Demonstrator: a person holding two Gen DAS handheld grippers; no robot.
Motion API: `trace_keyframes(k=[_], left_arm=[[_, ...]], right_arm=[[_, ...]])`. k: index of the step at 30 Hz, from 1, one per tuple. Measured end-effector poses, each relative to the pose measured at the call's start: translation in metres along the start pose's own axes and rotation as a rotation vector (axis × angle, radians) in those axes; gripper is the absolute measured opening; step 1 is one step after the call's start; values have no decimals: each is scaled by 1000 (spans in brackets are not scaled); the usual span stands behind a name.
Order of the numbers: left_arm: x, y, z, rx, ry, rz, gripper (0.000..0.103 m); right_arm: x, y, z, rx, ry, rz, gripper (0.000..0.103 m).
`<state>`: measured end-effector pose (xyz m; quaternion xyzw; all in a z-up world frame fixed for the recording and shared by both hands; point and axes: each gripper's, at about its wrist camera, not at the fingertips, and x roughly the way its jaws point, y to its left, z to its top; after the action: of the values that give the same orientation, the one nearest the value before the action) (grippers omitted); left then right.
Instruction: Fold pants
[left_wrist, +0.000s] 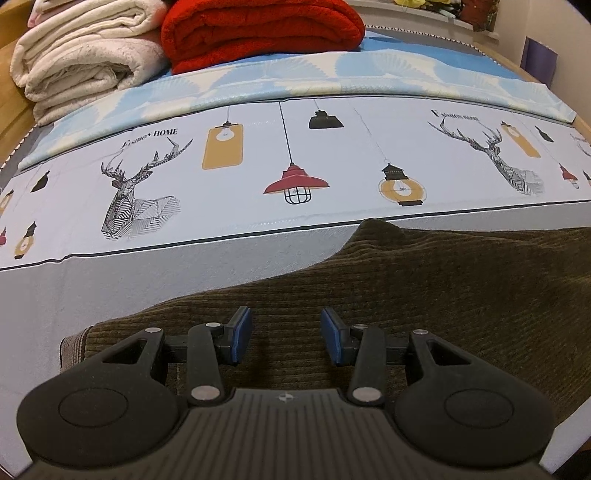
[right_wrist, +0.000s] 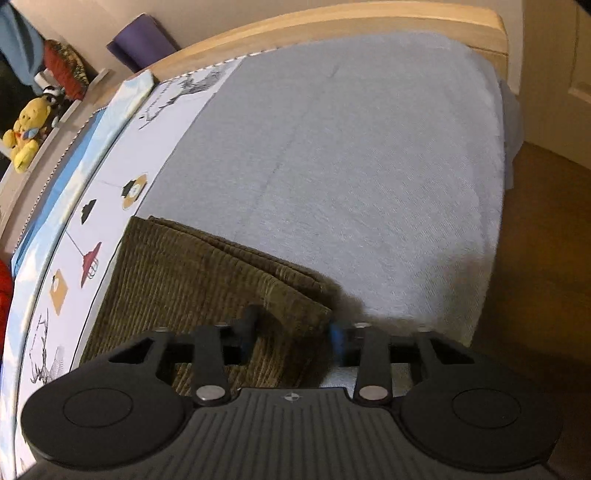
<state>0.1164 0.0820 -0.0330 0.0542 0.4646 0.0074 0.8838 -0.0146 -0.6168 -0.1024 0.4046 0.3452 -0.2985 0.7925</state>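
- Pants (left_wrist: 424, 295), brown corduroy, lie flat on the bed (left_wrist: 184, 266).
- Left tool (left_wrist: 287, 338) hangs part open, empty, over the cloth; could pinch one layer only.
- Right tool (right_wrist: 295, 334) straddles the pants' corner, jaws part open; whether the pads bite, can't tell; the corner may slip out.

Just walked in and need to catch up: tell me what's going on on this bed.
A person with a handheld gripper in each hand is folding brown corduroy pants on a grey bedsheet. The left gripper hovers open over the fabric, holding nothing. The right gripper straddles a folded edge of the pants; whether it pinches is unclear. Folded blankets sit behind.
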Motion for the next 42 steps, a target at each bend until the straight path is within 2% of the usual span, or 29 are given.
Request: trace_keyframes(k=[5, 10, 12, 14, 17, 19, 21, 22, 24, 26, 27, 28, 29, 31, 34, 38, 40, 42], left_arm=[[-5, 8, -1, -20, -13, -10, 46], [-12, 19, -6, -34, -26, -14, 46], [-16, 26, -9, -37, -30, -10, 46], [-18, 36, -13, -48, -32, -5, 46], [-22, 54, -19, -77, -34, 7, 46], [-24, 68, -22, -106, -31, 16, 46], [-26, 80, -26, -129, -27, 20, 46], [-27, 85, -28, -139, -25, 23, 46], [-29, 93, -31, -153, -23, 28, 46], [-30, 101, -34, -170, -19, 31, 46], [-30, 104, -35, -178, -17, 31, 46], [-30, 107, -36, -188, -12, 28, 46], [-30, 109, -37, -196, -8, 26, 46], [-31, 112, -37, -202, -8, 24, 46], [-31, 112, -35, -197, -20, 23, 46], [-27, 105, -31, -187, -12, 21, 46], [-27, 99, -29, -166, -14, 20, 46], [-25, 93, -29, -145, -12, 24, 46]], right_arm=[[-31, 28, -5, -41, -136, 23, 21], [-81, 99, -31, -256, -313, 65, 20], [-105, 137, -56, -404, -392, 86, 20], [-132, 175, -92, -558, -473, 143, 20], [-168, 224, -165, -781, -582, 272, 20], [-187, 246, -221, -933, -600, 392, 20], [-192, 263, -277, -1091, -557, 487, 20], [-189, 272, -307, -1188, -485, 535, 20], [-177, 283, -352, -1333, -331, 594, 22], [-160, 287, -399, -1513, -106, 637, 32], [-151, 284, -417, -1597, 7, 660, 33], [-148, 278, -433, -1669, 82, 683, 33], [-148, 271, -445, -1737, 118, 699, 33], [-158, 259, -455, -1822, 116, 753, 33], [-167, 254, -441, -1804, 88, 787, 34], [-154, 254, -411, -1676, 29, 670, 44], [-143, 254, -401, -1647, 55, 637, 46], [-134, 253, -404, -1660, 93, 624, 48]])
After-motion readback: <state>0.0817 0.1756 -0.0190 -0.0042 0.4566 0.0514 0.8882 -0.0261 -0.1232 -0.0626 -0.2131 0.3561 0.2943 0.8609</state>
